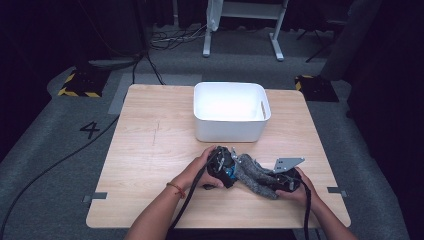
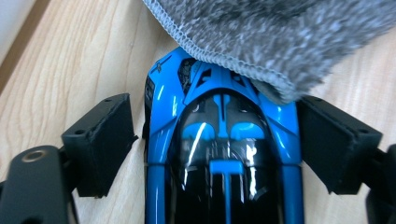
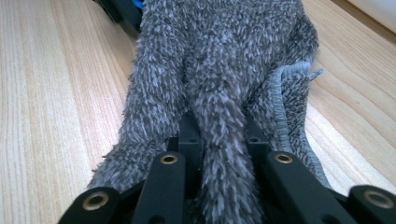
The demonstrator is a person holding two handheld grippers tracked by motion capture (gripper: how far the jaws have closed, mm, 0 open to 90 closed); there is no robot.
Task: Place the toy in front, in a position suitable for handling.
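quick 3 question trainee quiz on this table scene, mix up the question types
1. True or false: the right gripper is shut on the fuzzy grey cloth.
2. What lies between the left gripper's jaws? A) shiny blue and black toy car B) a red ball C) a spoon
3. Fill in: the white rectangular plastic bin stands on the light wooden ____.

Key: 1 true; 2 A; 3 table
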